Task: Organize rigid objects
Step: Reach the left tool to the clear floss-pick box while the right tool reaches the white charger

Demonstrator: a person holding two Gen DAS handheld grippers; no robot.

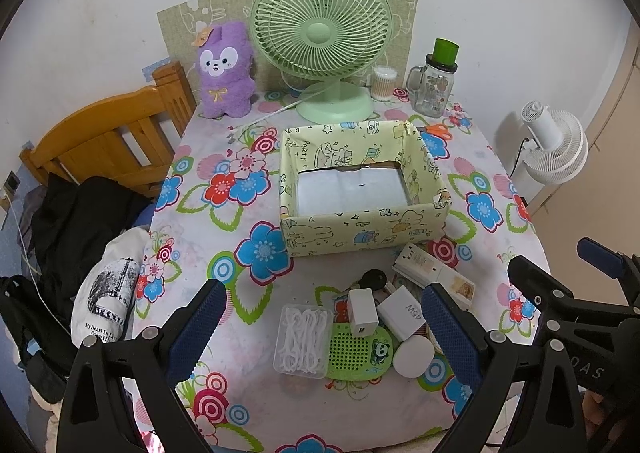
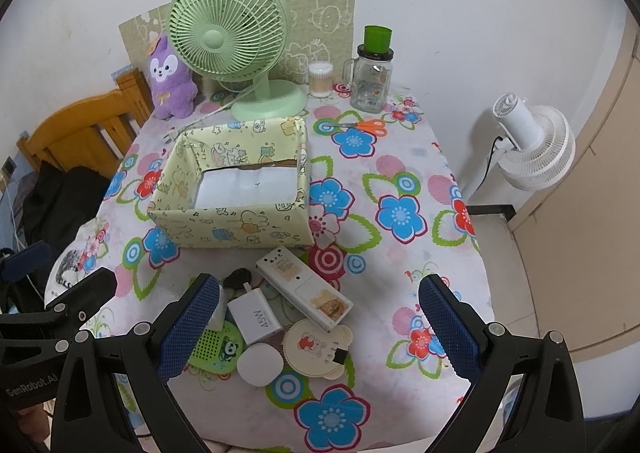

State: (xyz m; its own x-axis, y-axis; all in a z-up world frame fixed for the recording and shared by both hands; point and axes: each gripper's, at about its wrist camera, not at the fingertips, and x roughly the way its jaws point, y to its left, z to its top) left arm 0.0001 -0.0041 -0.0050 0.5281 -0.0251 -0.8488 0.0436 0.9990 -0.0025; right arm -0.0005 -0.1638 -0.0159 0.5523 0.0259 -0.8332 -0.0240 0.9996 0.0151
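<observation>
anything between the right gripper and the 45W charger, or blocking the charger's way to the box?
Nothing visible. The right gripper hangs open just above the 45W charger. Only the black key fob and bare cloth lie between it and the open-topped box.

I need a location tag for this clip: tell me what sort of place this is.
Probably a bedroom or small living room at home. A table under a flowery cloth stands against the wall by a wooden bed frame, with a purple plush toy and a green desk fan on it.

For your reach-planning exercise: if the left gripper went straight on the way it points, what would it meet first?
Probably the small white charger in the pile between the open left gripper fingers, though depth is unclear.
</observation>
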